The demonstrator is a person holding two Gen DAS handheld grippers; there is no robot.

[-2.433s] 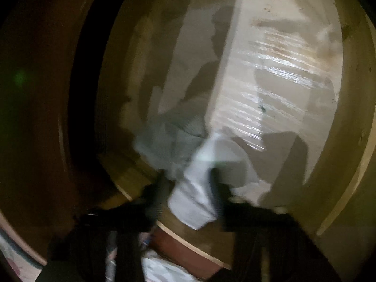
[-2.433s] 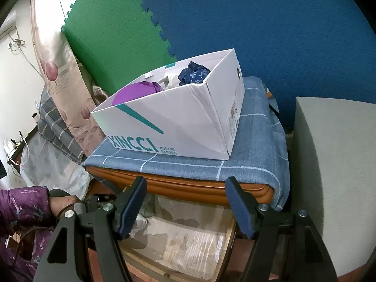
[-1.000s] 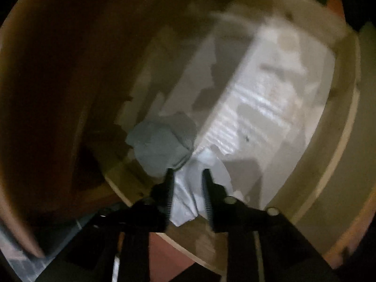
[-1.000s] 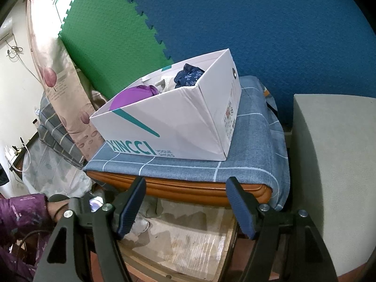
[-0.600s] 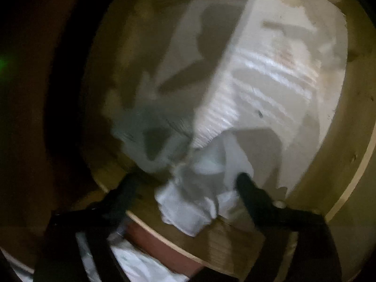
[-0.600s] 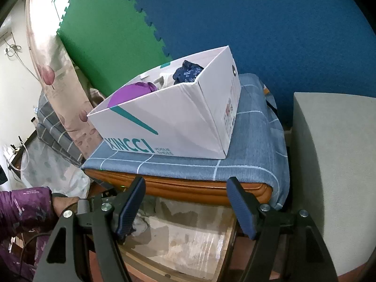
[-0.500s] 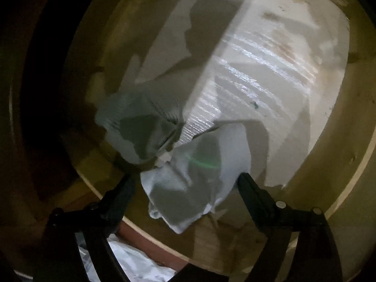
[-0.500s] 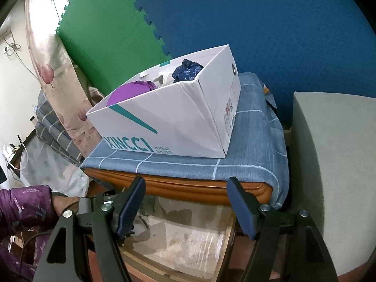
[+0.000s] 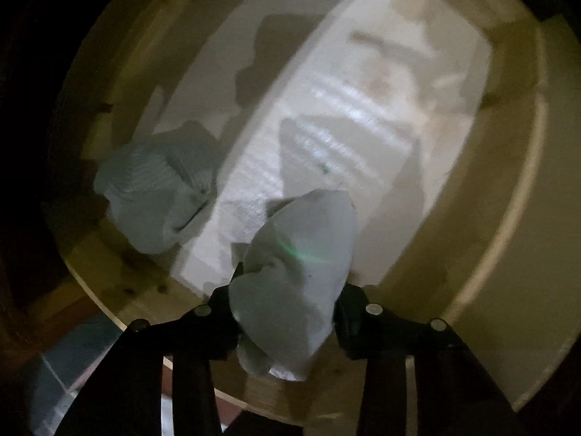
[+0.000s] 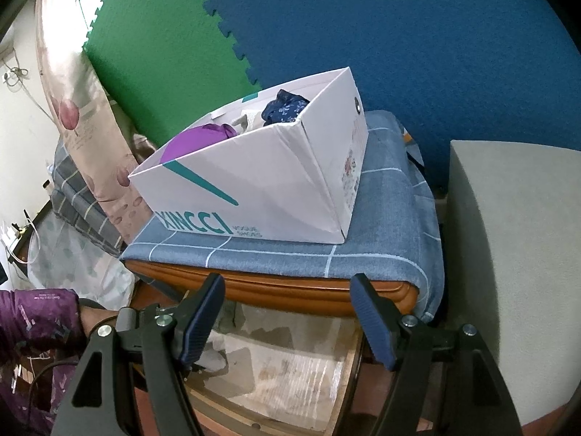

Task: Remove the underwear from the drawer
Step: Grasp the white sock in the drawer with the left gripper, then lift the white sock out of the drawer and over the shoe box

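The jaws of the left gripper [image 9: 287, 290] are closing on a pale bundled piece of underwear [image 9: 301, 272] caught between them, over the near edge of the open drawer [image 9: 508, 218]. A second grey-blue piece [image 9: 156, 196] lies crumpled inside on the paper lining [image 9: 345, 127]. The right gripper [image 10: 287, 319] hangs with jaws wide apart and empty below the white box [image 10: 254, 189].

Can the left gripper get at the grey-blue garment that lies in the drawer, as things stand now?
Probably not right away. The left gripper has its jaws closing on a pale garment between them. The grey-blue garment lies uncovered beside it in the drawer.
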